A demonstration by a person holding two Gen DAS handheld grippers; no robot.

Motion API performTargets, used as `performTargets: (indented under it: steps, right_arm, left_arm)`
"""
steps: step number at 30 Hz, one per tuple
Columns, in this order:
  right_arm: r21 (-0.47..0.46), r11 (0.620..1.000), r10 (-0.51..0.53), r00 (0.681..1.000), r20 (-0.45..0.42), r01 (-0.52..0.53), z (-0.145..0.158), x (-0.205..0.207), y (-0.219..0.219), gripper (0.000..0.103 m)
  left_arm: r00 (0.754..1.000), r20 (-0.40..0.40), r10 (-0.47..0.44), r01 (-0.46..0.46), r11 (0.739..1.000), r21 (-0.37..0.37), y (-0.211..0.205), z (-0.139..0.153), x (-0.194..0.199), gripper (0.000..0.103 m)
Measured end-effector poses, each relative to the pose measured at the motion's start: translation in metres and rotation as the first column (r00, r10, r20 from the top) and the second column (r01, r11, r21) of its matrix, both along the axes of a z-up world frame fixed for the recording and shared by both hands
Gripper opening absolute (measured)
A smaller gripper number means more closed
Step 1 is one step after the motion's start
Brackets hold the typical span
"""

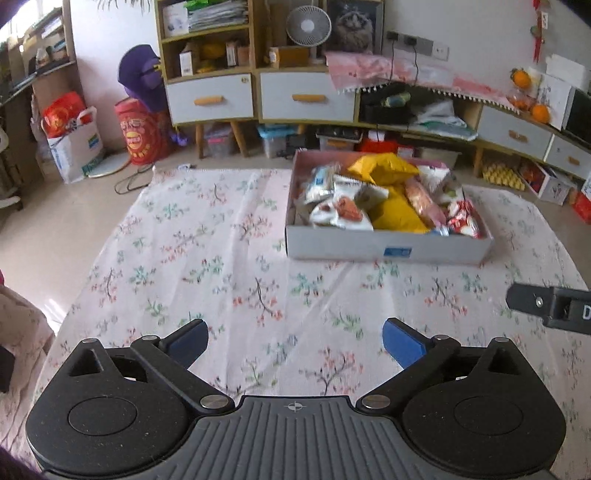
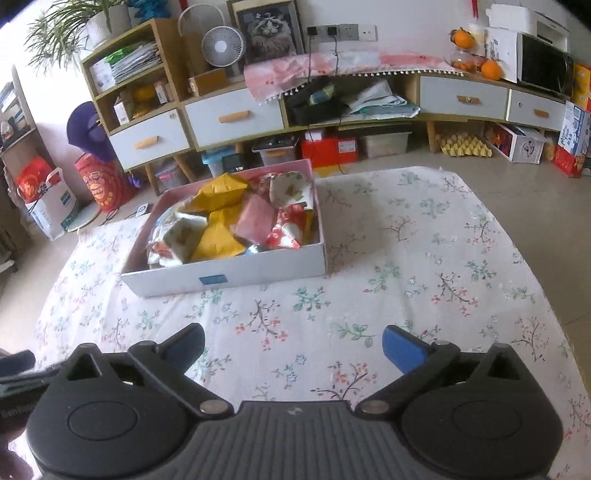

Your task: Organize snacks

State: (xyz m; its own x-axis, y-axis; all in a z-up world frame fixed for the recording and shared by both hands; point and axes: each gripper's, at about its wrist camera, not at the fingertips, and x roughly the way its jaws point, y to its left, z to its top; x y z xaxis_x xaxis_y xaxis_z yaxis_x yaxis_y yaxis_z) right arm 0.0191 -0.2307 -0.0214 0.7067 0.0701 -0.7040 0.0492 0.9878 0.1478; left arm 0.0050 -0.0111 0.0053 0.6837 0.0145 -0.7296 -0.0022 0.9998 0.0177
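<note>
A shallow white cardboard box with a pink inner lining and a small blue label on its near wall is seen heaped with snack packets on a floral cloth spread over the floor. Two yellow bags are piled at the middle of the box, flanked by white packets printed with red food pictures, a pinkish clear-wrapped pack and a red-and-white packet at the corner.

The box is placed ahead and to the right of the left gripper, whose blue-padded fingers are held wide apart with nothing between them. From the right gripper, likewise spread and empty, the same box is found ahead and to the left. Only bare patterned cloth lies between each gripper and the box. A black part of the right gripper is caught at the right edge of the left wrist view.

Beyond the box, a low cabinet with white drawers and wooden handles is ranged along the wall, topped by a small white fan and a framed cat picture. Storage bins and a red box are stowed beneath it, and red shopping bags are stood far to the left.
</note>
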Motion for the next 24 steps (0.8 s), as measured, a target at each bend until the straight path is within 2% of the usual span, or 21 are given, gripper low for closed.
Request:
performTargets:
  steps: [3,8,14,24]
  right_arm:
    - [-0.041,0.999,0.015,1.000,0.023,-0.014,-0.001,-0.004,0.004,0.089]
    - [-0.102,0.995,0.018,1.000,0.001,-0.018,-0.008,-0.004,0.007,0.089]
    - [-0.139,0.990,0.013,1.000,-0.014,-0.014,-0.015,-0.004,0.007,0.089]
    - [-0.144,0.989,0.033,0.999,-0.025,-0.036,-0.016,-0.003,0.011,0.089]
  left_arm:
    - [1.000,-0.015,-0.007,0.008,1.000,0.007,0.001,-0.004,-0.005,0.102]
    - [0.999,-0.039,-0.009,0.010,1.000,0.029,-0.001,-0.012,-0.004,0.102]
    - [0.999,-0.047,-0.010,0.011,1.000,0.022,-0.005,-0.014,0.001,0.102]
    - [1.000,-0.013,-0.015,0.015,0.999,0.045,-0.010,-0.013,0.001,0.102]
